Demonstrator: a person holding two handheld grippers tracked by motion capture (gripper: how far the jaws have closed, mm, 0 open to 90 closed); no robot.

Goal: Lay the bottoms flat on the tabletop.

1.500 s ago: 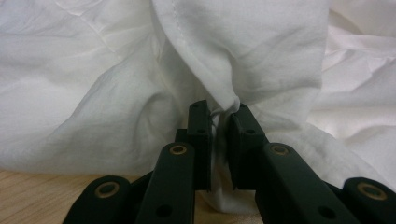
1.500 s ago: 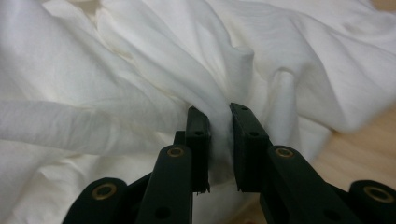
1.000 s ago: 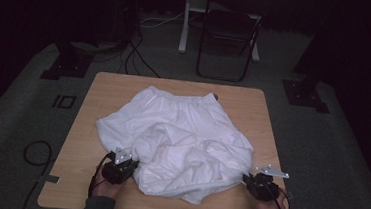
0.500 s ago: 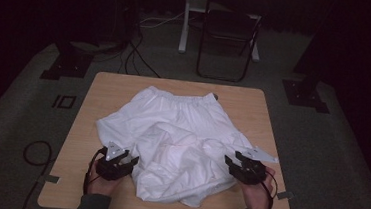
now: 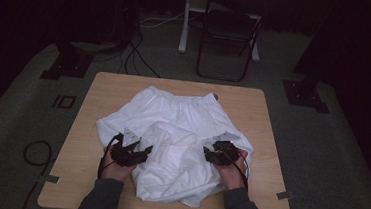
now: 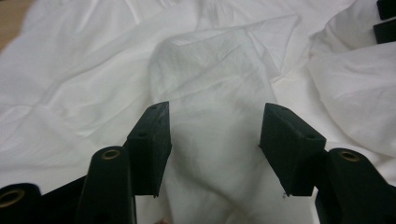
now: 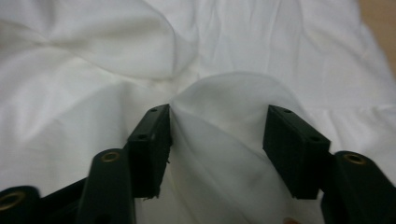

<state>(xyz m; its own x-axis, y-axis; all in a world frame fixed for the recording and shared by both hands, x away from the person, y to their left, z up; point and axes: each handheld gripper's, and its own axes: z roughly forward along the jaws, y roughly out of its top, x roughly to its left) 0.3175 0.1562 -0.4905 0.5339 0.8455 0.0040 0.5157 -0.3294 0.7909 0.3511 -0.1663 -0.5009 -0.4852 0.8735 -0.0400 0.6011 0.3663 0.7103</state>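
Fabric first: a white garment (image 5: 175, 144) with a gathered elastic waistband, seemingly shorts or a skirt, lies crumpled across the middle of the wooden table (image 5: 262, 120), its waistband toward the far edge and its rumpled lower part toward the near edge. Which garment it is cannot be settled, since folds bury its lower hem.

At the garment's near-left side sits the left gripper (image 5: 132, 153), held in a hand whose sleeve is cut off by the frame's lower edge. In the left gripper view (image 6: 215, 135) its jaws stand wide, having just been opening, and a raised fold of the cloth rises between them without either pad pressing on it.

At the garment's near-right side sits the right gripper (image 5: 219, 154). In the right gripper view (image 7: 217, 135) its jaws have likewise just been opening; a rounded hump of cloth stands between them, brushing the left pad, with a gap at the other.

Beyond the table's far edge a folding chair (image 5: 231, 33) stands in deep shadow, its details hard to read, and cables (image 5: 137, 55) trail over the dim carpet.
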